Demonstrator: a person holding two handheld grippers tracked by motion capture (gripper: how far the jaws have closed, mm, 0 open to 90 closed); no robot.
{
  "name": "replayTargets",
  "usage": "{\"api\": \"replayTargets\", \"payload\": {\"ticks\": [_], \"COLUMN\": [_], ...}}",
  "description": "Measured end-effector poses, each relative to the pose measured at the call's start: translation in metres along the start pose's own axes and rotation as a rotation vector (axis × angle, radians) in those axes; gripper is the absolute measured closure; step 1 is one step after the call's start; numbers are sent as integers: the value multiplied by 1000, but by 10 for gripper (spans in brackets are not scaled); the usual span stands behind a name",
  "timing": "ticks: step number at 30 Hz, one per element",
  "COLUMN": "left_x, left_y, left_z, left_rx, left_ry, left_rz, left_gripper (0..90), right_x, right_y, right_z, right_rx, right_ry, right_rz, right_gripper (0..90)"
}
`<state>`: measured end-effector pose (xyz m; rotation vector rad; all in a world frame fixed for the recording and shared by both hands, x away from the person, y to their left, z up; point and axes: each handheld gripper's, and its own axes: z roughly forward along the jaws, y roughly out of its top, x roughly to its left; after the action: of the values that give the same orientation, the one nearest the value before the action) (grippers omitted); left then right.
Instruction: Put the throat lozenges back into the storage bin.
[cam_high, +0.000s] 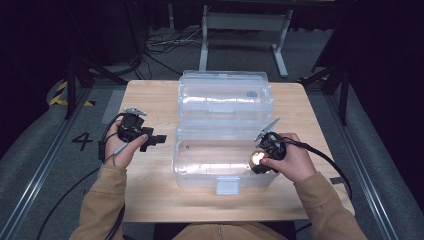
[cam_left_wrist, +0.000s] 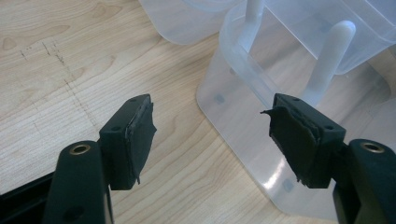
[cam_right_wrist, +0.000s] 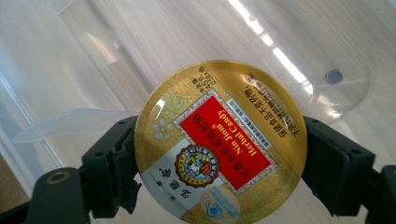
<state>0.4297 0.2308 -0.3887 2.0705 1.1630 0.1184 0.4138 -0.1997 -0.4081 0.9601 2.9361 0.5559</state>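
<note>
A clear plastic storage box (cam_high: 220, 150) stands open on the wooden table (cam_high: 150, 195), its lid (cam_high: 225, 92) folded back behind it. My right gripper (cam_high: 261, 159) is shut on a round gold candy tin (cam_right_wrist: 219, 142) with a red label, held over the box's right side. The tin (cam_high: 257, 157) gleams at the box's right wall. My left gripper (cam_high: 157, 140) hovers left of the box, jaws apart and empty. In the left gripper view the gripper (cam_left_wrist: 210, 140) points at the box's corner (cam_left_wrist: 243, 116) with bare table between its pads.
The box's front latch (cam_high: 227, 185) sits near the table's front edge. A white desk frame (cam_high: 245, 30) and cables lie on the floor beyond the table. Bare wood lies to the left of the box (cam_left_wrist: 56, 70).
</note>
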Motion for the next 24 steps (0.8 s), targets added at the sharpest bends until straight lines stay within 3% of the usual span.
{"api": "replayTargets", "payload": {"ticks": [12, 20, 24], "left_x": [0, 0, 0], "left_y": [0, 0, 0], "left_z": [1, 0, 1], "left_rx": [2, 1, 2], "left_ry": [-1, -2, -1], "left_rz": [0, 0, 1], "left_gripper": [315, 315, 315], "right_x": [4, 10, 10], "right_y": [2, 5, 5], "right_z": [6, 10, 10], "right_rx": [16, 70, 72], "right_ry": [-1, -82, -81], "right_rz": [24, 16, 13], "right_gripper": [199, 198, 198]}}
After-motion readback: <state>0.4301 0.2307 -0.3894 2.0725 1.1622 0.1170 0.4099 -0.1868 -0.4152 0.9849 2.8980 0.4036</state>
